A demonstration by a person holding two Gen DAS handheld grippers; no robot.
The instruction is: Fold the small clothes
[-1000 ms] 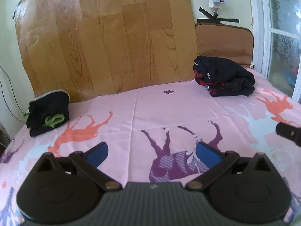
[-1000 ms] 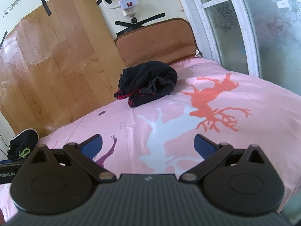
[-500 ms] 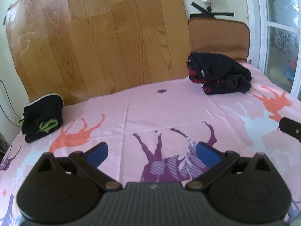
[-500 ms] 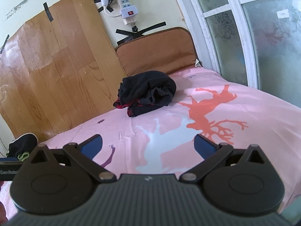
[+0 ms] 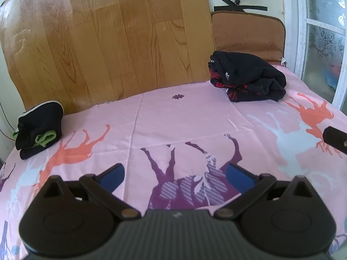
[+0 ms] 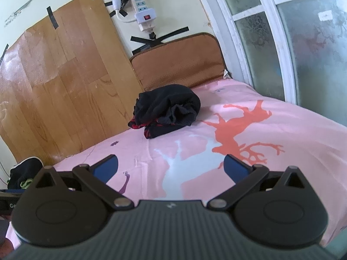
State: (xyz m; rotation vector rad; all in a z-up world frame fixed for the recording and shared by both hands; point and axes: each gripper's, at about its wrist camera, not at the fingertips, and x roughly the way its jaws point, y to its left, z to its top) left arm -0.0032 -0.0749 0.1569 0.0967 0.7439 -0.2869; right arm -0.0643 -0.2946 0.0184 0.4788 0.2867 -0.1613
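Observation:
A crumpled pile of black clothes with red trim lies at the far right of the pink bed sheet; it also shows in the right wrist view. A folded black garment with a green drawstring sits at the far left, and shows in the right wrist view. My left gripper is open and empty above the purple deer print. My right gripper is open and empty above the sheet, well short of the pile. Its tip shows at the right edge of the left wrist view.
A wood-pattern board stands against the wall behind the bed. A brown cushion leans behind the pile. A window with frosted glass runs along the right. A power strip hangs on the wall.
Both grippers have moved a little back and to the left, so the pile and the folded garment sit slightly further right in view. Both stay open.

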